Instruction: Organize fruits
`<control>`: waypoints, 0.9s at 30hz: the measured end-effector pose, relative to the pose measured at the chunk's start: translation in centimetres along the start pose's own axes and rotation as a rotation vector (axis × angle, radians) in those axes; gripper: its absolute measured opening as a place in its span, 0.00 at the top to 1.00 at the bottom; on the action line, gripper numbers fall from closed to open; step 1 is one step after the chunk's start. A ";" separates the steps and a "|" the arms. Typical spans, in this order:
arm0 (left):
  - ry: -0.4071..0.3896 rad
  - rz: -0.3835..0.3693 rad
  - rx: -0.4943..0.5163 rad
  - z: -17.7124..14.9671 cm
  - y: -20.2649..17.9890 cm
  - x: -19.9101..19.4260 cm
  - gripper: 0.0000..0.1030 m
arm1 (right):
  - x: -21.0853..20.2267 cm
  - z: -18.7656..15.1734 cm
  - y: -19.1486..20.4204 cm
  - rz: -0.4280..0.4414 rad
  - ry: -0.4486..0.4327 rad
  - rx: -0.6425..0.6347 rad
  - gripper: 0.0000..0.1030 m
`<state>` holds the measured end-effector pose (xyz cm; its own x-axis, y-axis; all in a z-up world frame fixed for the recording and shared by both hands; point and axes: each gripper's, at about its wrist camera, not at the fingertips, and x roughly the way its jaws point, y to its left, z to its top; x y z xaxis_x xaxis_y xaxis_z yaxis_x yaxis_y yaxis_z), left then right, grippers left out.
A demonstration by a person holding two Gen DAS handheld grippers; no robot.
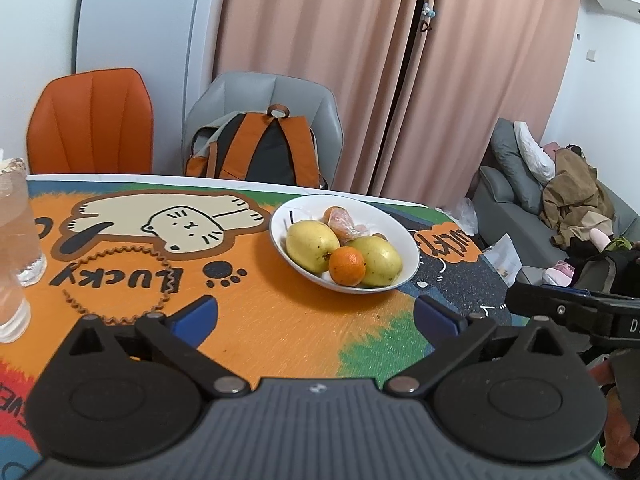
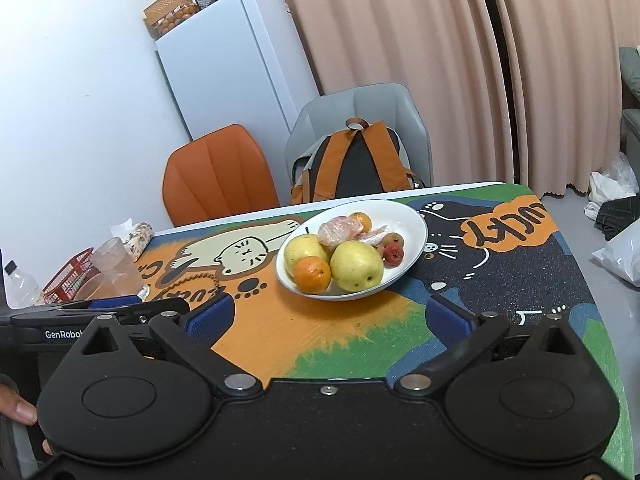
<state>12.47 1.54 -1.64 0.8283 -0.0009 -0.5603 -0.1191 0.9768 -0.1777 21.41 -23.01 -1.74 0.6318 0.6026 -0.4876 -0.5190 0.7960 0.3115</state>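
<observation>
A white bowl (image 1: 404, 236) stands on the cartoon table mat (image 1: 280, 320). It holds two yellow pears (image 1: 310, 242), an orange (image 1: 347, 266) and peeled citrus pieces (image 1: 344, 220). The right wrist view shows the same bowl (image 2: 412, 220) with pears (image 2: 356, 266), an orange (image 2: 312, 274), peeled citrus (image 2: 340, 230) and small red fruits (image 2: 393, 254). My left gripper (image 1: 316, 314) is open and empty, short of the bowl. My right gripper (image 2: 328, 316) is open and empty, also short of the bowl. The left gripper (image 2: 132, 306) shows at the left in the right wrist view.
Glasses (image 1: 16, 236) stand at the left of the table, with a red basket (image 2: 74, 272) and a plastic bottle (image 2: 18, 286) beside them. An orange chair (image 1: 92, 122) and a grey chair with a backpack (image 1: 260, 148) stand behind the table. A sofa (image 1: 532, 208) is at the right.
</observation>
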 end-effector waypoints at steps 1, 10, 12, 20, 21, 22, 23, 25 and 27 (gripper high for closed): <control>-0.003 0.001 0.003 -0.1 0.0 -0.3 0.00 | -0.3 -0.1 0.2 0.000 -0.002 -0.001 0.00; -0.031 0.015 0.023 -1.2 -0.4 -3.5 0.00 | -3.2 -0.8 1.6 -0.001 -0.017 -0.021 0.00; -0.035 0.016 0.026 -1.5 -0.5 -4.2 0.00 | -3.8 -1.0 1.9 -0.002 -0.024 -0.026 0.00; -0.033 0.018 0.042 -2.7 -0.5 -6.4 0.00 | -5.8 -1.9 2.4 -0.006 -0.029 -0.015 0.00; -0.034 0.019 0.041 -2.9 -0.4 -6.6 0.00 | -6.0 -2.0 2.4 -0.002 -0.029 -0.011 0.00; -0.035 0.017 0.044 -3.0 -0.4 -6.9 0.00 | -6.2 -2.0 2.4 0.009 -0.031 -0.003 0.00; -0.036 0.015 0.046 -3.1 -0.4 -7.1 0.00 | -6.4 -2.0 2.5 0.015 -0.033 -0.001 0.00; -0.036 0.009 0.052 -3.3 -0.4 -7.5 0.00 | -6.8 -2.1 2.9 0.009 -0.038 -0.015 0.00; -0.044 0.013 0.052 -3.4 -0.3 -7.9 0.00 | -7.1 -2.1 3.2 0.009 -0.040 -0.023 0.00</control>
<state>4.09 0.50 0.06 0.8504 0.0203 -0.5257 -0.1024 0.9865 -0.1275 14.02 -24.83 1.02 0.6493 0.6121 -0.4513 -0.5378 0.7892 0.2967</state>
